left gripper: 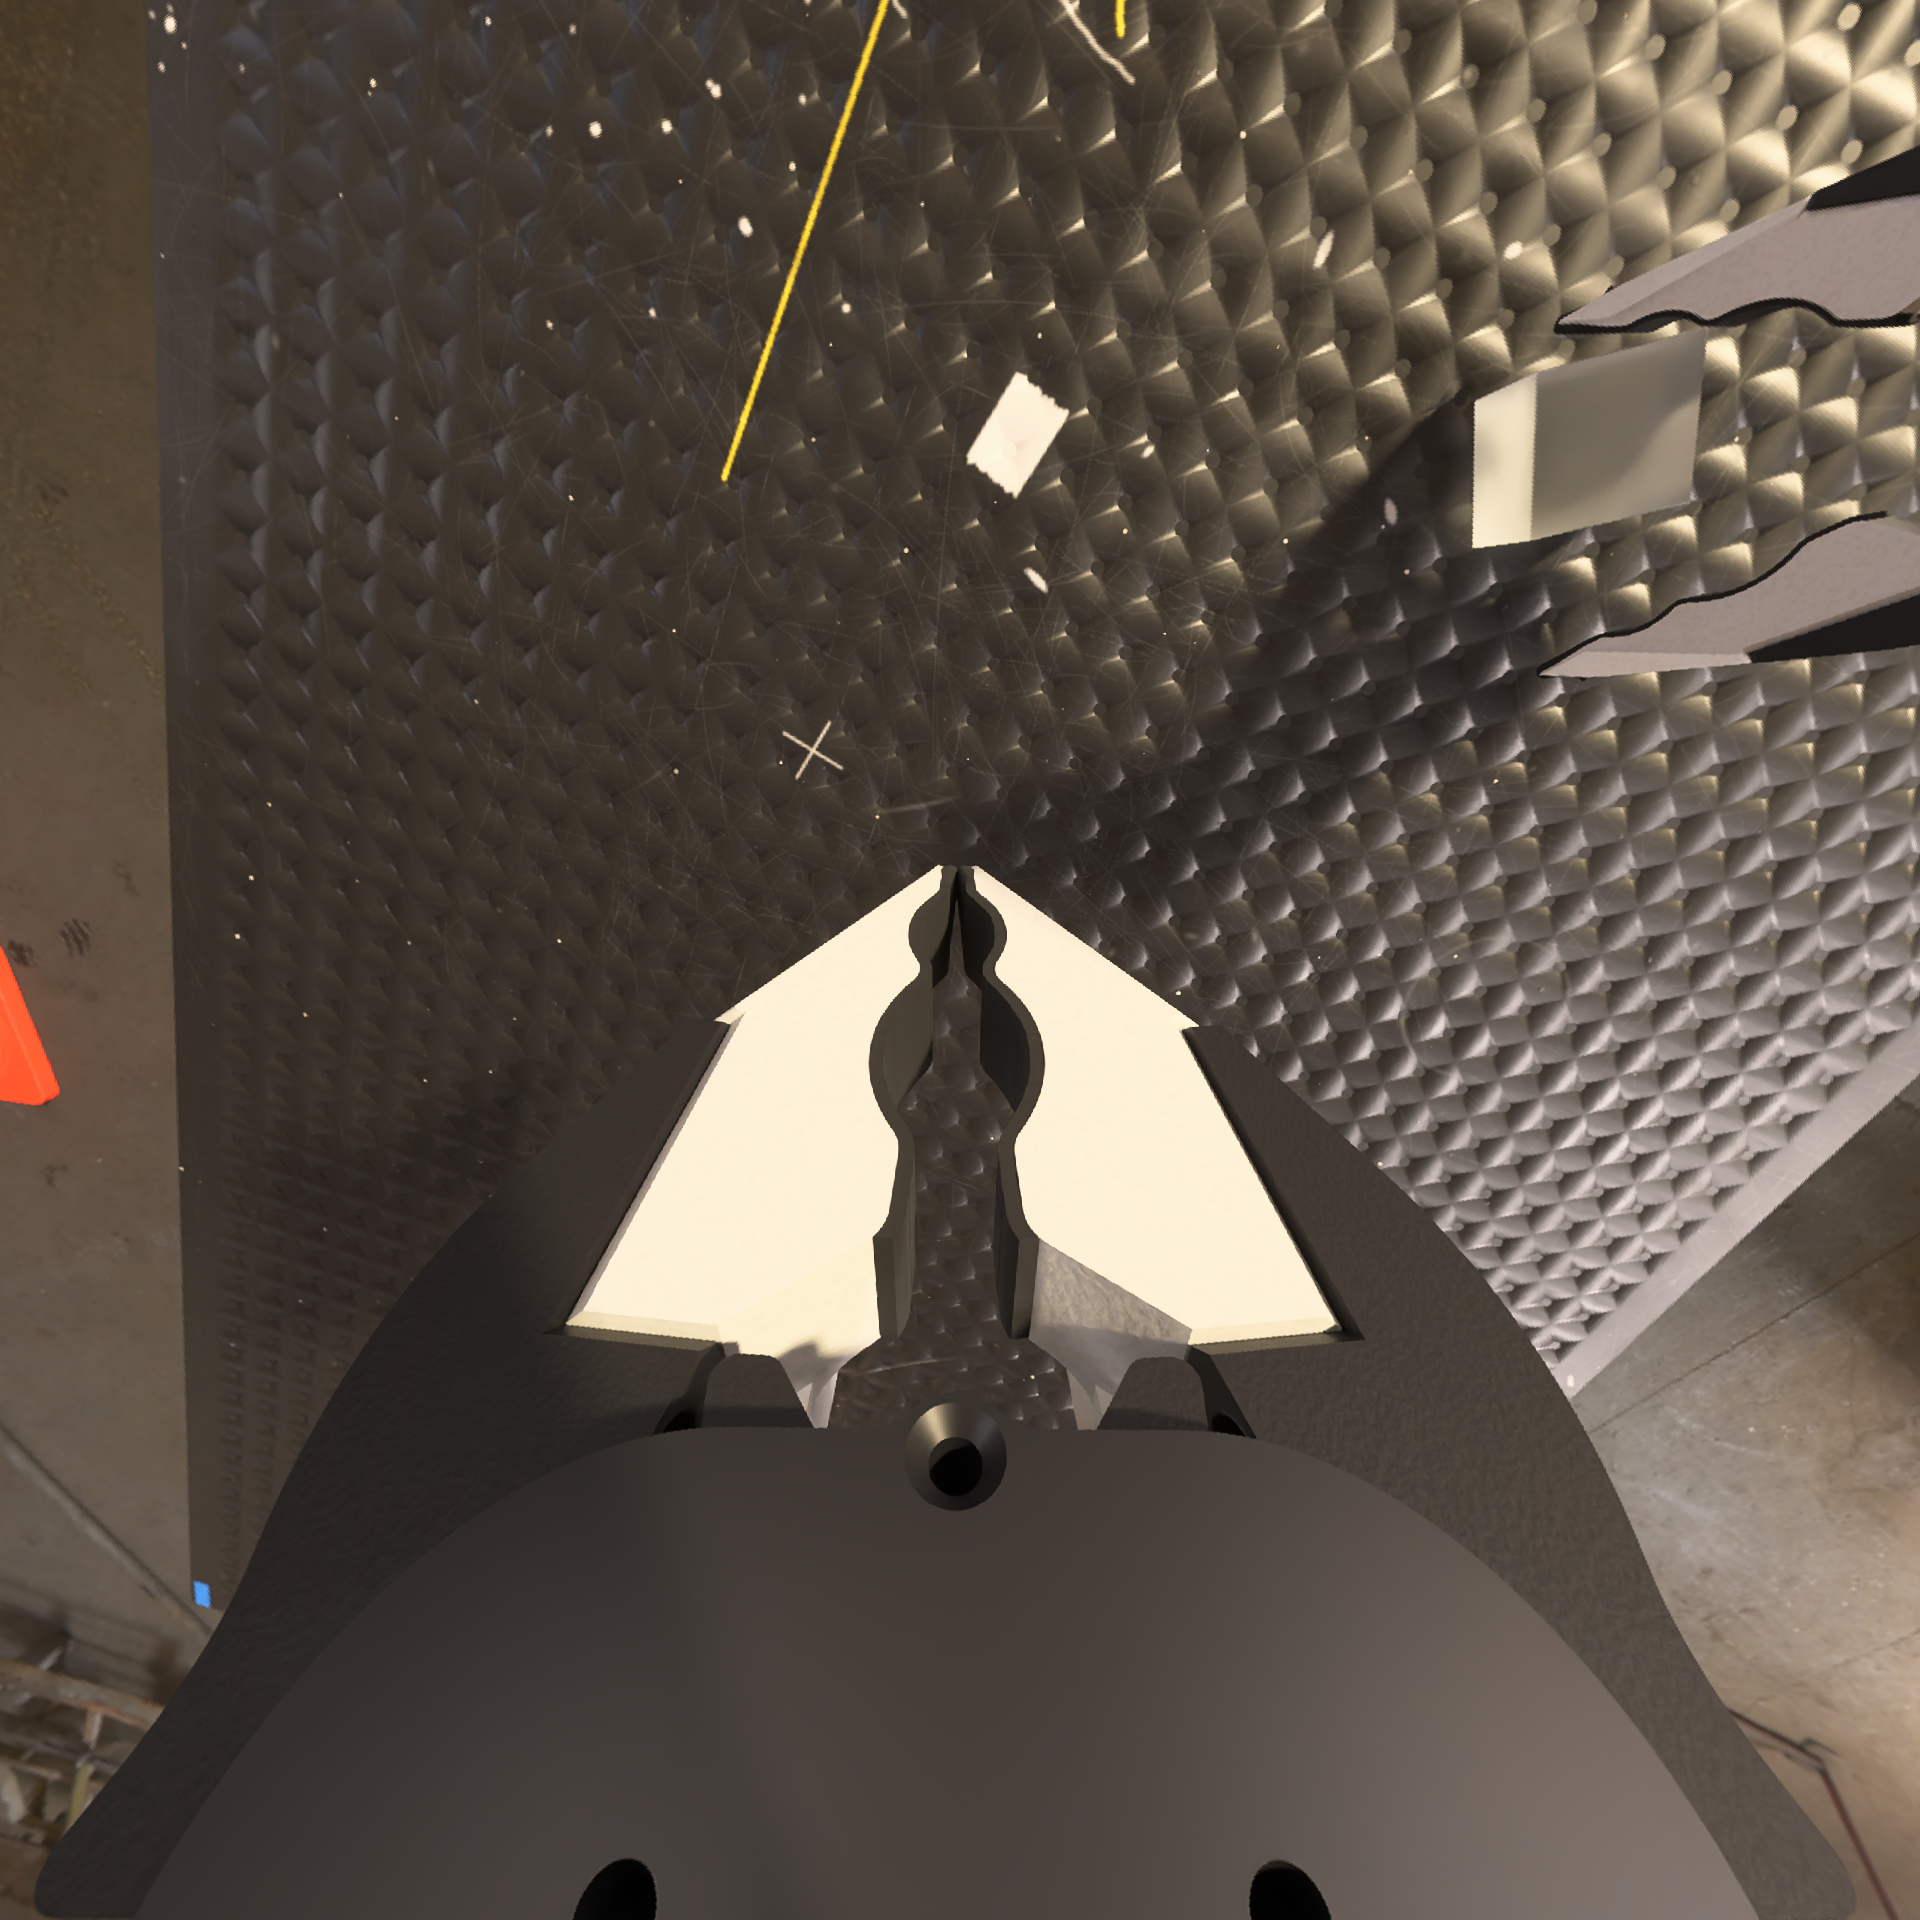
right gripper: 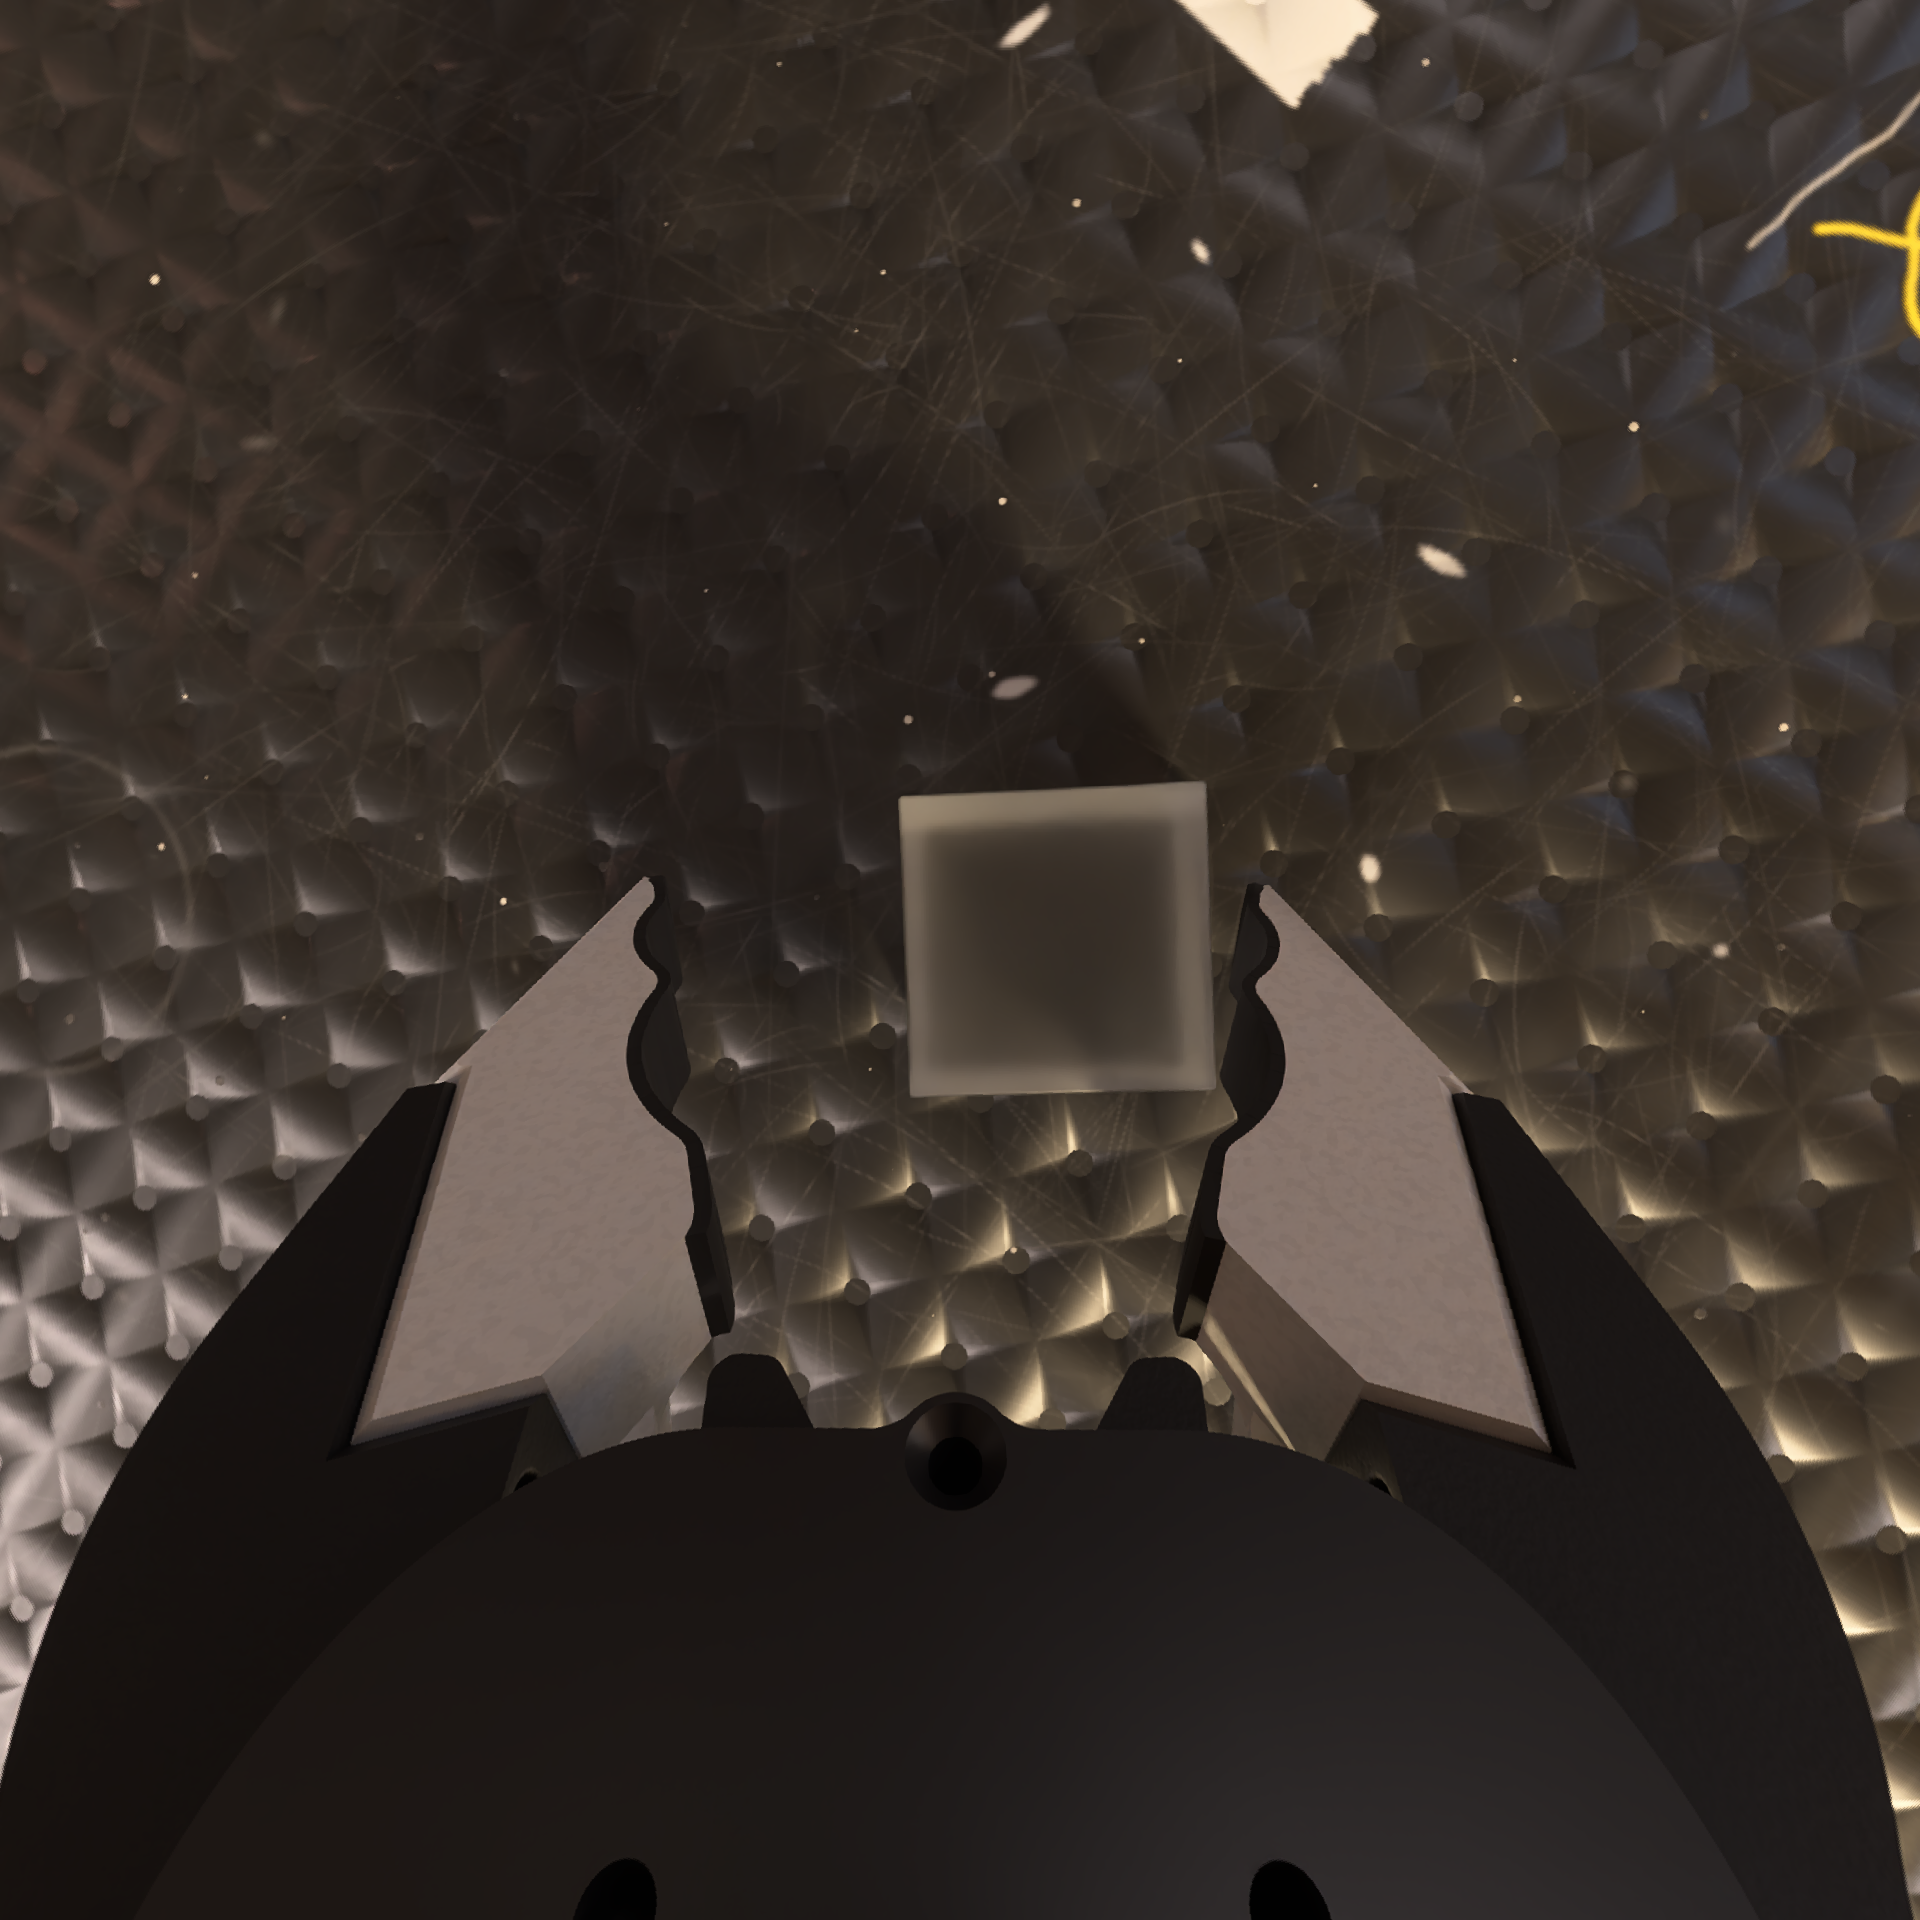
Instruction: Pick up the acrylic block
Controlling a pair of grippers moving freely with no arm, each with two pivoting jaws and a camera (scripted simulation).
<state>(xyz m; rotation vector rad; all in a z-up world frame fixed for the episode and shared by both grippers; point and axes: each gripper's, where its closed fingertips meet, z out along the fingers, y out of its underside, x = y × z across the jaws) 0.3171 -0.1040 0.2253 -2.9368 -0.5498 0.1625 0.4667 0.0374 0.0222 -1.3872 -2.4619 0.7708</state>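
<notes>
The acrylic block (right gripper: 1055,940) is a frosted, see-through cube on the patterned metal table. In the right wrist view it lies between my right gripper's (right gripper: 954,883) open fingers, closer to the right finger, with gaps on both sides. In the left wrist view the block (left gripper: 1584,452) shows at the far right between the right gripper's two spread fingers (left gripper: 1714,301). My left gripper (left gripper: 956,873) is shut and empty, fingertips together, hovering over bare table well to the left of the block.
A small white paper scrap (left gripper: 1016,433) lies left of the block, also at the top of the right wrist view (right gripper: 1288,31). A yellow wire (left gripper: 800,249) crosses the far table. The table edge (left gripper: 1745,1205) runs at lower right. An orange object (left gripper: 21,1049) sits off-table left.
</notes>
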